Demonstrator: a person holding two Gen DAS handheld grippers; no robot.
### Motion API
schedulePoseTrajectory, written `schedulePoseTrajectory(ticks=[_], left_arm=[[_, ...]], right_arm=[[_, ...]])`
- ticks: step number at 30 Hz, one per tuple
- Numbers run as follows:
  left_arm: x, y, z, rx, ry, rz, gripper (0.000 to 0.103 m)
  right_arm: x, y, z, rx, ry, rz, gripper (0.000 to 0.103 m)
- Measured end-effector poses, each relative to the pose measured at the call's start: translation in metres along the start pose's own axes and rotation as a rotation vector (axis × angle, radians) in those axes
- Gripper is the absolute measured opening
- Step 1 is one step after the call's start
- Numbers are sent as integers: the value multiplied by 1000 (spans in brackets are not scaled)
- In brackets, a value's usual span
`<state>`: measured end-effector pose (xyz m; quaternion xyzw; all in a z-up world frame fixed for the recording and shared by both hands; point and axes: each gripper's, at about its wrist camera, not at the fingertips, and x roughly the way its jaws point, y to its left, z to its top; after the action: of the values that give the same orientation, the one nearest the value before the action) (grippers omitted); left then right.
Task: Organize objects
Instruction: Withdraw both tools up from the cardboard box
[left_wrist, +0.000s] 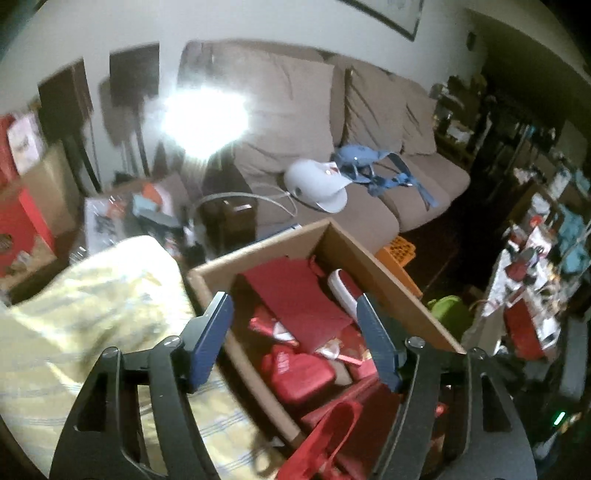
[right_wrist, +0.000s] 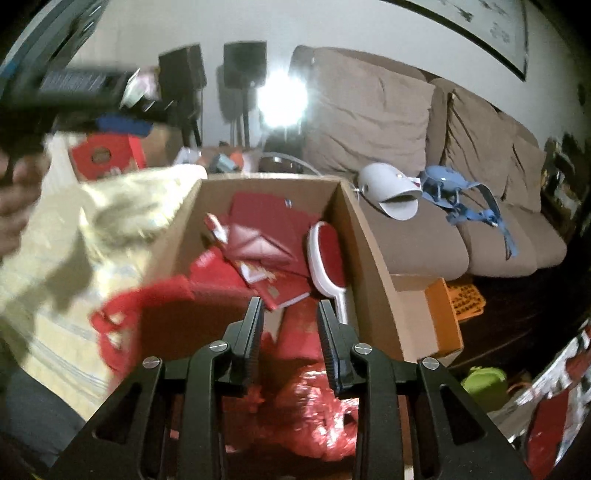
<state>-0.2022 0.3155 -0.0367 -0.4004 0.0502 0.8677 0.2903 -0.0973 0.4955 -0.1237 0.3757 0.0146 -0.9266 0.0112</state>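
An open cardboard box (left_wrist: 373, 266) (right_wrist: 365, 258) holds several red items: a flat red paper bag (left_wrist: 295, 295), a red zip pouch (left_wrist: 299, 373), red packets (right_wrist: 255, 243) and a white-rimmed red brush (right_wrist: 327, 254). A red strap handle (left_wrist: 332, 428) (right_wrist: 122, 317) hangs over the box's near side. My left gripper (left_wrist: 293, 332) hovers above the box, jaws wide open and empty. My right gripper (right_wrist: 291, 332) is also over the box, open with nothing between its fingers, above a crinkled red plastic bag (right_wrist: 314, 413). The right wrist view shows the left gripper blurred at top left.
A yellow-white cloth (left_wrist: 92, 314) (right_wrist: 55, 258) lies left of the box. Behind stands a beige sofa (left_wrist: 295, 110) with a white cap (left_wrist: 317, 184) and a blue harness (left_wrist: 369, 162). An orange box (right_wrist: 443, 314), a green object (left_wrist: 448, 310) and a cluttered table (left_wrist: 524, 273) are at right.
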Motion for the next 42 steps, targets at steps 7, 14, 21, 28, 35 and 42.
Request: schedulePoseTrajectory(ticks=[7, 14, 21, 28, 35, 42], left_arm=[[-67, -12, -19, 68, -137, 75, 83], [-103, -17, -40, 103, -180, 37, 95], [-116, -22, -59, 131, -129, 8, 103], [-125, -23, -75, 131, -106, 76, 103], [-137, -23, -82, 124, -113, 90, 103], [-147, -22, -84, 117, -116, 94, 103]], right_arm=[[-29, 0, 7, 211, 49, -49, 58], [-63, 28, 3, 222, 16, -163, 72], [-86, 53, -3, 166, 4, -203, 82], [-113, 62, -3, 164, -59, -243, 84], [-126, 63, -4, 169, -76, -239, 84], [-136, 67, -5, 163, -91, -229, 84]])
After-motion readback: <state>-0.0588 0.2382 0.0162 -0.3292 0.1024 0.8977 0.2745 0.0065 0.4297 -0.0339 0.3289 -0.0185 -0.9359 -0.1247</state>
